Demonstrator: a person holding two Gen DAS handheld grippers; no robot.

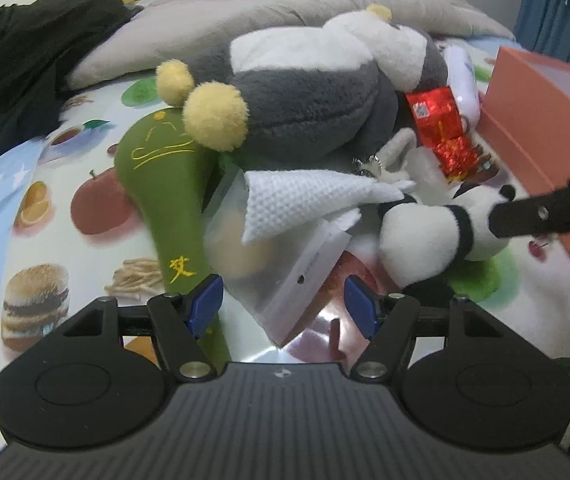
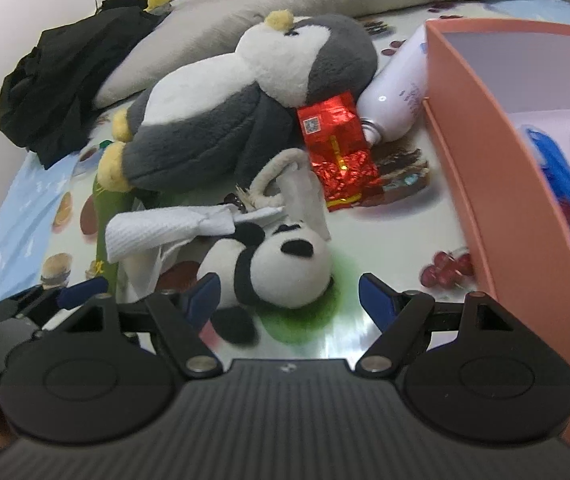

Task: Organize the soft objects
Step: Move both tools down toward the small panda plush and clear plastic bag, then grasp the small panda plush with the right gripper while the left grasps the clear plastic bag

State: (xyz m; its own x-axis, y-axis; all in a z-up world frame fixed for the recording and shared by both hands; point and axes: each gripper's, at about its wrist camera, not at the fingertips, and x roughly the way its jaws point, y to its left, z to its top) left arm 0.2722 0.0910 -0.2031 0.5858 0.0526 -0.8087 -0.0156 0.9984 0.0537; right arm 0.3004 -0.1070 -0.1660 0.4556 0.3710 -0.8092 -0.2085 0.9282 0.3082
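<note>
grey plush penguin [image 2: 221, 120] lies on the fruit-print bed sheet [image 1: 97, 240], with a red foil packet [image 2: 335, 140] against it and a white waffle cloth [image 1: 301, 200] just in front. the panda toy [image 2: 285, 264] sits near the pink box [image 2: 485, 184]. left gripper [image 1: 281, 300] jaws stand apart over a clear bag [image 1: 285, 280]; right gripper [image 2: 289, 300] jaws stand apart, nothing clamped, the panda just ahead of them.

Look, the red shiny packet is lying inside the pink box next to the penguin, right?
Not quite. The red shiny packet is not inside the pink box; it lies outside it on the bed sheet, between the box and the penguin, touching the penguin. The right wrist view shows this clearly.
</note>
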